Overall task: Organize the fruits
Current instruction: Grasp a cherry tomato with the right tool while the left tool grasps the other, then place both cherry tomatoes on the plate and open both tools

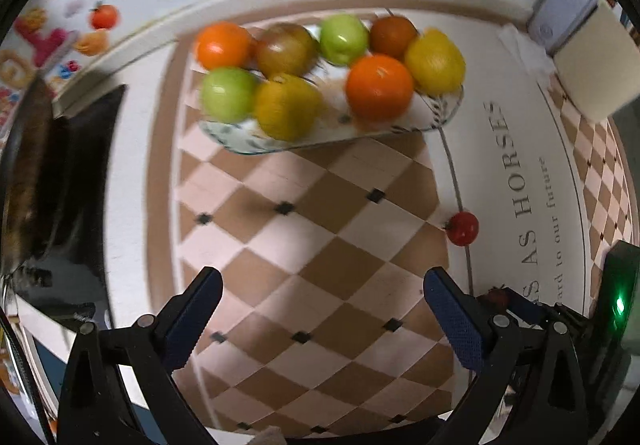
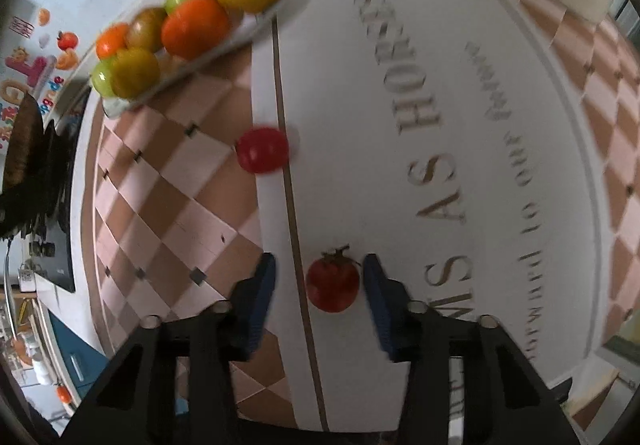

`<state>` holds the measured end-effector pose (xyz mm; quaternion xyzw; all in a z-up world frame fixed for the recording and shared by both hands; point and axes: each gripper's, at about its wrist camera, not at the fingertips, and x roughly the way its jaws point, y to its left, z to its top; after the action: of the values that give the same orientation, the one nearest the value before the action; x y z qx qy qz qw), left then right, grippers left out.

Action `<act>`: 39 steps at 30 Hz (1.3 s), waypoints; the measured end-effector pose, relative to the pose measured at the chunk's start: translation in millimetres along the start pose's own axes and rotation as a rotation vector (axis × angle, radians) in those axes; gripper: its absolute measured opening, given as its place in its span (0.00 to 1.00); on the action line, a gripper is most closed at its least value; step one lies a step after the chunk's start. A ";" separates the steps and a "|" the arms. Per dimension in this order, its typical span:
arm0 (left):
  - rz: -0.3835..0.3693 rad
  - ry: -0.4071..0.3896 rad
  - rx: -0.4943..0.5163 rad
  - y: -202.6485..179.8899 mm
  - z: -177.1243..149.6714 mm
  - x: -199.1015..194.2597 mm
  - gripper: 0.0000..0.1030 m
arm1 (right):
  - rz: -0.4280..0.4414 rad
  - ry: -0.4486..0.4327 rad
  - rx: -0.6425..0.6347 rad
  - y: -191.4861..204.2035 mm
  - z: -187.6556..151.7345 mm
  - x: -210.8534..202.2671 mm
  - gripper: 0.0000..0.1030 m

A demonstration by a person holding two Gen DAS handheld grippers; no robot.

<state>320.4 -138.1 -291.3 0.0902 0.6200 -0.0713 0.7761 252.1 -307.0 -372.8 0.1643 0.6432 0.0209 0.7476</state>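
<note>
A patterned plate (image 1: 436, 113) at the far side of the mat holds several fruits: oranges (image 1: 378, 85), green apples (image 1: 228, 93), yellow and brownish ones. It also shows in the right wrist view (image 2: 120, 107). A red tomato (image 1: 462, 228) lies loose on the mat, also seen in the right wrist view (image 2: 262, 149). A second red tomato with a stem (image 2: 332, 281) lies between the open jaws of my right gripper (image 2: 320, 281), close to the right finger. My left gripper (image 1: 320, 309) is open and empty above the checkered mat.
The checkered mat (image 1: 304, 245) has a white band with gold lettering (image 2: 424, 133). A dark object (image 1: 60, 181) lies at the left edge. A beige box (image 1: 592, 65) and a pale container (image 1: 568, 1) stand at the far right.
</note>
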 end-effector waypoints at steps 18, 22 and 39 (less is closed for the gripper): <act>-0.182 0.132 0.204 -109.5 23.7 69.1 0.39 | -0.038 -0.094 0.122 -59.7 11.4 -36.4 0.30; -0.186 0.119 0.193 -108.4 22.9 71.1 0.29 | -0.032 -0.098 0.134 -63.8 14.7 -39.1 0.30; -0.339 -0.003 -0.219 32.0 53.9 -5.7 0.29 | 0.189 -0.173 0.076 -7.1 85.2 -53.5 0.30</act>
<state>377.4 -119.3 -272.5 -0.1004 0.6292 -0.1332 0.7591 324.2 -345.3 -313.5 0.2536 0.5583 0.0523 0.7882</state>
